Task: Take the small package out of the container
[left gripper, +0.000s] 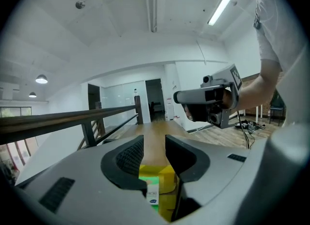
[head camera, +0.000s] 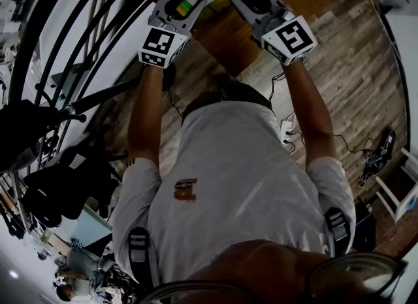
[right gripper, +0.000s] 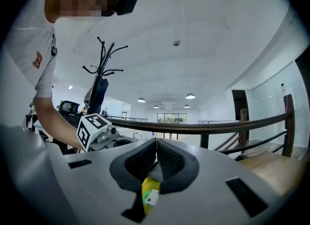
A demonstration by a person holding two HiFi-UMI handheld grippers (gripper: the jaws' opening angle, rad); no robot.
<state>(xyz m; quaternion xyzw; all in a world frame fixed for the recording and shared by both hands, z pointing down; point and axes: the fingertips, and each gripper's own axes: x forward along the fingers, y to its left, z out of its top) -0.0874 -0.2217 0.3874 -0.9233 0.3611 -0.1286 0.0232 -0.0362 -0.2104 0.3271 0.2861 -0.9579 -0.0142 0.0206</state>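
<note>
Held yellow-green package [left gripper: 164,183] aloft, long axis along the left gripper [left gripper: 154,144], with jaws opening loose around it. Pinched its end in the closed right gripper [right gripper: 156,146]. Faced a wooden railing [left gripper: 72,117].

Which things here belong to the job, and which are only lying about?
Job: yellow-green box between the opening jaws of the left gripper; small yellow package in the shut right gripper.
Lying about: railing, coat stand, power strip.

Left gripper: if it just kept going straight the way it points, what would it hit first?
Besides the yellow-green box between its opening jaws, the left gripper would probably meet the wooden ledge ahead; depth is unclear. The right gripper hangs just right of that line and might be grazed.
</note>
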